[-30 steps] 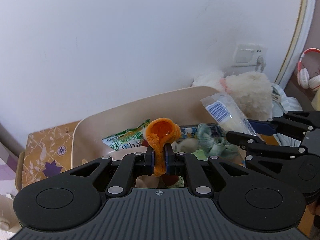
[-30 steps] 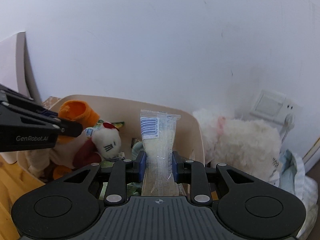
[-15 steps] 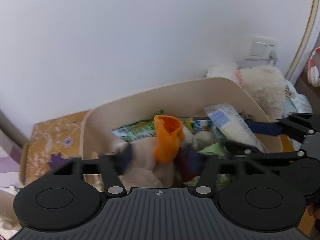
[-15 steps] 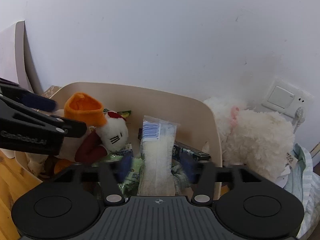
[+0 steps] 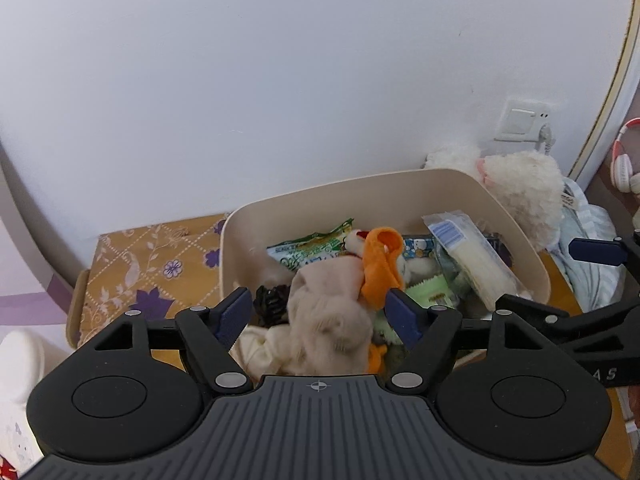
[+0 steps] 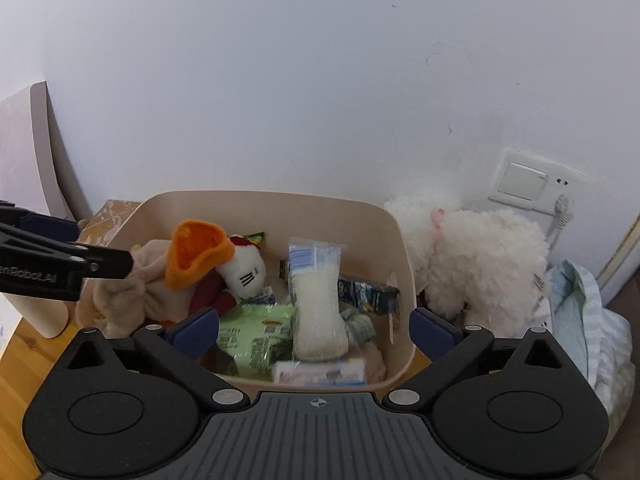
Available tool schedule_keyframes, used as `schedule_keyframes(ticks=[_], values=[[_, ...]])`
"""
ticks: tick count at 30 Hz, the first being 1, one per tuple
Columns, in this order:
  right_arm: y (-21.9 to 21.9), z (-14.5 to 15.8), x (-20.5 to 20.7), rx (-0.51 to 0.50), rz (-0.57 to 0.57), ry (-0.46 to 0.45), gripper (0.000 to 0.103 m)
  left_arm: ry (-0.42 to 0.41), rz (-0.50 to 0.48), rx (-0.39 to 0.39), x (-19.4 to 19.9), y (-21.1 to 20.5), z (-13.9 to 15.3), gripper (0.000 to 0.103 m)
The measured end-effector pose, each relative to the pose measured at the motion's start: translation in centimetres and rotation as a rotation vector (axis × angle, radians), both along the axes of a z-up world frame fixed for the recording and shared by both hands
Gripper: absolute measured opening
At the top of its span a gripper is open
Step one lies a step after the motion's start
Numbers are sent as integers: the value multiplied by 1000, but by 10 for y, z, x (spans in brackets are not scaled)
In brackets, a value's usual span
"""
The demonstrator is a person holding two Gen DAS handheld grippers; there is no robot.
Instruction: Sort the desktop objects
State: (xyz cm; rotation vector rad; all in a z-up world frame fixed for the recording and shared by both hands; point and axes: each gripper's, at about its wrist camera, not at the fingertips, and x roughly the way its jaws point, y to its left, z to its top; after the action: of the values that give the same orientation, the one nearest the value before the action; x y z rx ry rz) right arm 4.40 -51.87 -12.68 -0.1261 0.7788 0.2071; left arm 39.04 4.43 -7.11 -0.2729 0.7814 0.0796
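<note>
The left gripper [image 5: 320, 314] stands with its blue-padded jaws spread wide, having just been opening, and grips nothing: the plush toy with the bright orange felt hood [image 5: 380, 264] lies free in the rounded beige plastic bin [image 5: 400, 192], its hood just inside the right pad and its pale tan body [image 5: 328, 316] slumped in the gap between the two pads without either one pressing on it. The right gripper [image 6: 314, 328] is likewise released, its jaws having just been opening to their widest, with the clear plastic pouch of white grains with a blue-striped label [image 6: 316, 300] lying between the pads but well clear of both; the pouch leans lengthwise on the heap inside the bin, label end toward the back wall. From the right wrist view the same orange-hooded toy [image 6: 198, 254] sits at the left of the bin beside a small white cat plush in a red outfit [image 6: 244, 270], and the black finger of the left gripper reaches in over the bin's left rim. Beneath the pouch lie a pale green printed packet [image 6: 256, 332] and a dark printed carton [image 6: 366, 290]. Outside the bin, touching its right wall, rests a fluffy white stuffed animal [image 6: 476, 256], with a white wall socket [image 6: 524, 180] on the wall behind it.
</note>
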Motion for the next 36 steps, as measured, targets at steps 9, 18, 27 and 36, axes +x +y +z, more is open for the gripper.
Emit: schedule_keyframes(ticks=[9, 18, 27, 36], values=[[6, 20, -46, -36, -69, -13, 103, 7, -11, -10, -59, 8, 15, 75], [0, 49, -107, 26, -142, -23, 103, -8, -32, -2, -129, 13, 41, 75], [-6, 69, -172, 17, -126, -33, 103, 8, -47, 6, -195, 15, 64, 75], [-12, 95, -227, 41, -146, -58, 103, 1, -90, 44, -252, 2, 79, 75]])
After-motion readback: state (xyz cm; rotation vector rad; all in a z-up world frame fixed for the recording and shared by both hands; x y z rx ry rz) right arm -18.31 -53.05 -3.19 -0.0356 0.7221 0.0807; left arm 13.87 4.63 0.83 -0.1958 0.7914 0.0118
